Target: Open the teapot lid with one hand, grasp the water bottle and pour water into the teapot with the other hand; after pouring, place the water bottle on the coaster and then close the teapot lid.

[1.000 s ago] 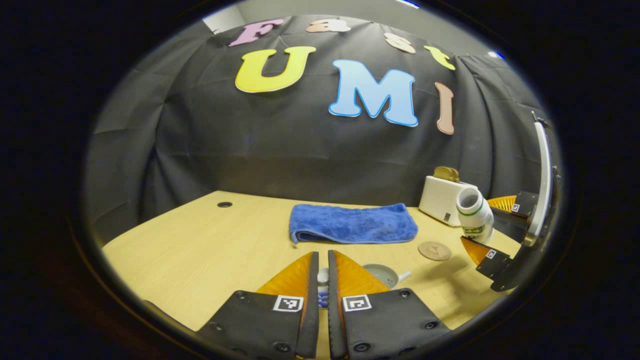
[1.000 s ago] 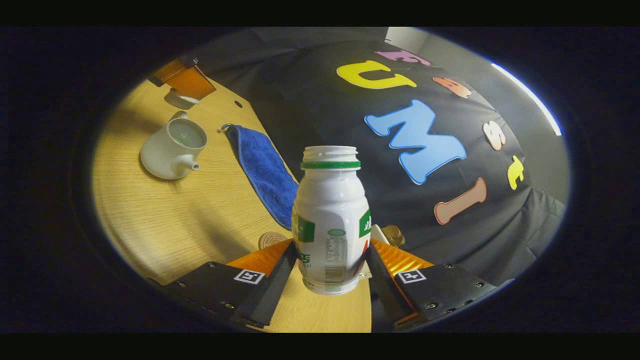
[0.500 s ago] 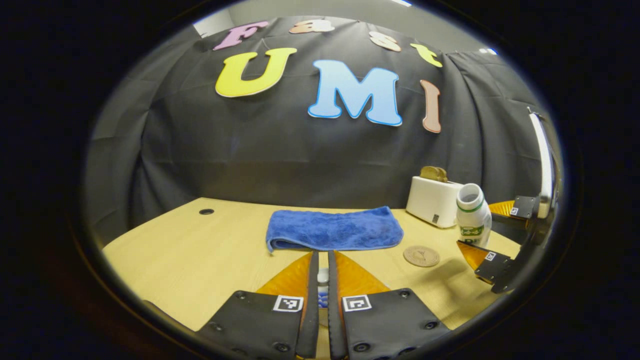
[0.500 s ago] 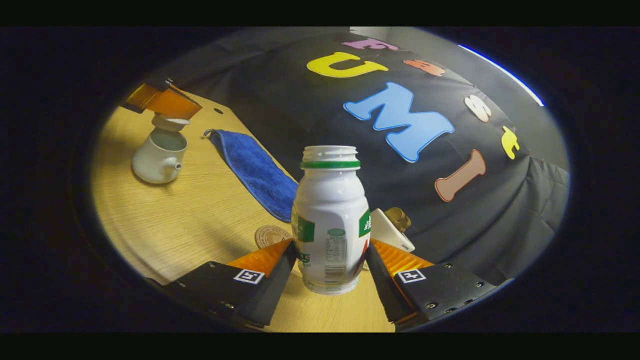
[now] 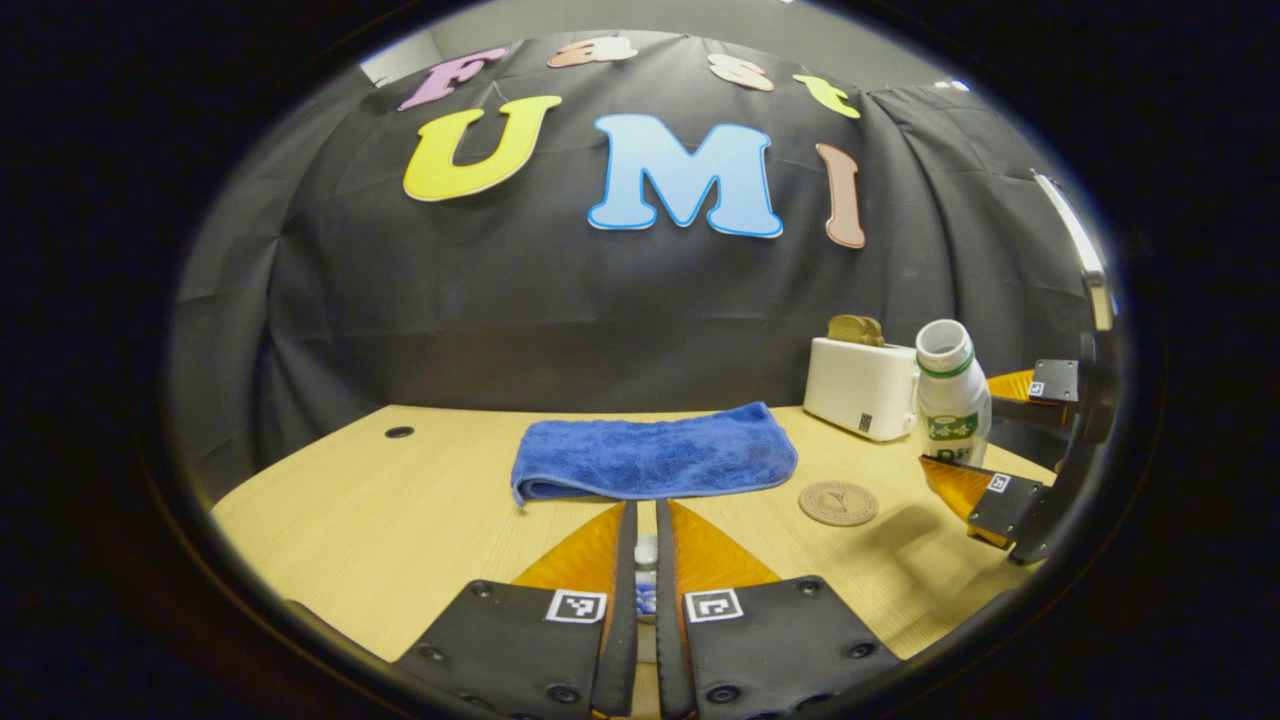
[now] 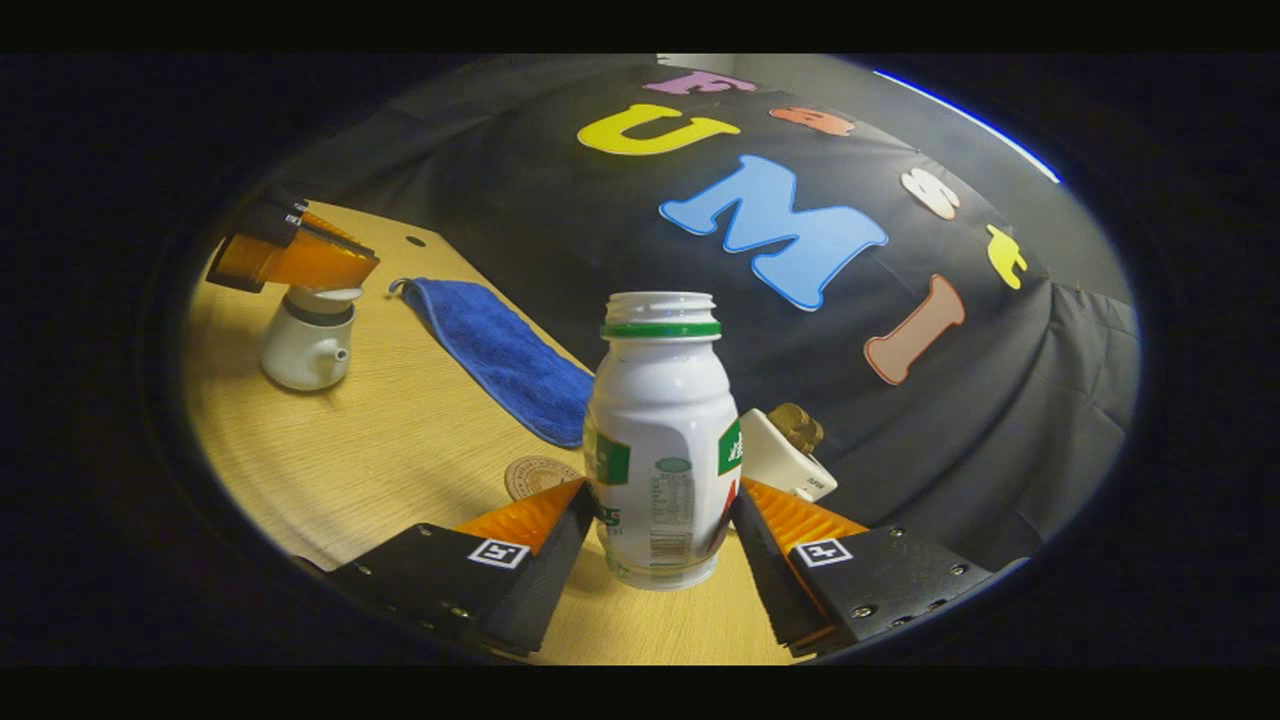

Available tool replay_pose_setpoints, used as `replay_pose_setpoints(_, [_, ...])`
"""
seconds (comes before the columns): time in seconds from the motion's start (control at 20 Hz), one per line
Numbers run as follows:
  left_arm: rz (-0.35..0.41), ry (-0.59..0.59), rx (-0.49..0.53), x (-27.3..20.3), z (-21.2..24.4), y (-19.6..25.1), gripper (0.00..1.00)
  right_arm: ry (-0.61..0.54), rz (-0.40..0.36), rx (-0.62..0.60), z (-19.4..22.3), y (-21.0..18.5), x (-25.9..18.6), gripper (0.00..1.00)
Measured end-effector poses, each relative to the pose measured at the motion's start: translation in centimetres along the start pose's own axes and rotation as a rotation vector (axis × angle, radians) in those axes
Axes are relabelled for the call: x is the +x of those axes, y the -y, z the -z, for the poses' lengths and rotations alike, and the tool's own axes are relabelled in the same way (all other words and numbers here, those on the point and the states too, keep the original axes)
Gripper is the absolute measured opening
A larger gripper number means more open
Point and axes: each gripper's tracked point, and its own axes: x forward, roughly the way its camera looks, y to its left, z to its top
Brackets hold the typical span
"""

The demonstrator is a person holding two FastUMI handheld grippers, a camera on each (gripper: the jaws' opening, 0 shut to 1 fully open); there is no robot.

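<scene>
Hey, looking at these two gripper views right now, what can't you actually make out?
- Left gripper view: the teapot lid is a sliver between the left claw fingers, the rest hidden.
- Right gripper view: the teapot mouth is covered by that claw, so seating of the lid is unclear.
- Right gripper view: the water bottle is opaque, contents unknown; it hides part of the coaster.
- Bottle label: too small.

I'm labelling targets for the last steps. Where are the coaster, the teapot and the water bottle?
coaster [image 5: 838, 503]: left gripper view, centre of its top face.
teapot [image 6: 298, 347]: right gripper view, its body beside the spout.
water bottle [image 6: 660, 400]: right gripper view, upper body below the neck ring.
</scene>
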Motion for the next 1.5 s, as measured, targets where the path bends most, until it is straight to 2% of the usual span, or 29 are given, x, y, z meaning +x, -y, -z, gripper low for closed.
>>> replay_pose_setpoints(0.15, [-0.007,-0.013,0.022,0.4,0.5,0.1,0.19,-0.002,-0.002,0.003,0.2,0.0,0.1,0.81])
replay_pose_setpoints(0.25, [-0.021,-0.019,0.035,0.7,0.9,0.1,0.12,-0.001,-0.004,0.005,0.2,0.0,0.1,0.81])
replay_pose_setpoints(0.5, [-0.021,-0.014,0.039,0.6,1.4,0.1,0.18,0.003,-0.022,0.047,-0.2,-0.2,0.5,0.81])
replay_pose_setpoints(0.65, [-0.008,0.015,0.02,0.5,0.6,0.5,0.39,0.0,-0.048,0.101,-0.5,-0.8,1.0,0.81])
replay_pose_setpoints(0.7, [-0.008,0.026,0.015,0.4,0.5,0.4,0.34,0.001,-0.053,0.116,-0.7,-0.9,1.2,0.81])
replay_pose_setpoints(0.8, [-0.009,0.039,0.01,0.1,0.0,0.3,0.42,0.002,-0.066,0.149,-1.0,-1.2,1.7,0.81])
replay_pose_setpoints(1.0, [-0.014,0.064,0.001,-0.6,-1.1,-0.3,0.43,0.001,-0.124,0.28,-1.9,-2.3,3.2,0.81])
replay_pose_setpoints(1.3, [-0.02,0.078,0.005,-1.4,-1.6,-0.7,0.42,-0.019,-0.169,0.487,-2.9,-3.3,6.3,0.81])
replay_pose_setpoints(1.45, [-0.015,0.087,-0.002,-1.6,-1.7,-0.7,0.34,-0.024,-0.175,0.581,-3.0,-3.7,7.6,0.81])
replay_pose_setpoints(1.5, [-0.014,0.089,-0.002,-1.6,-1.8,-0.7,0.34,-0.029,-0.168,0.599,-2.8,-3.7,8.0,0.81])
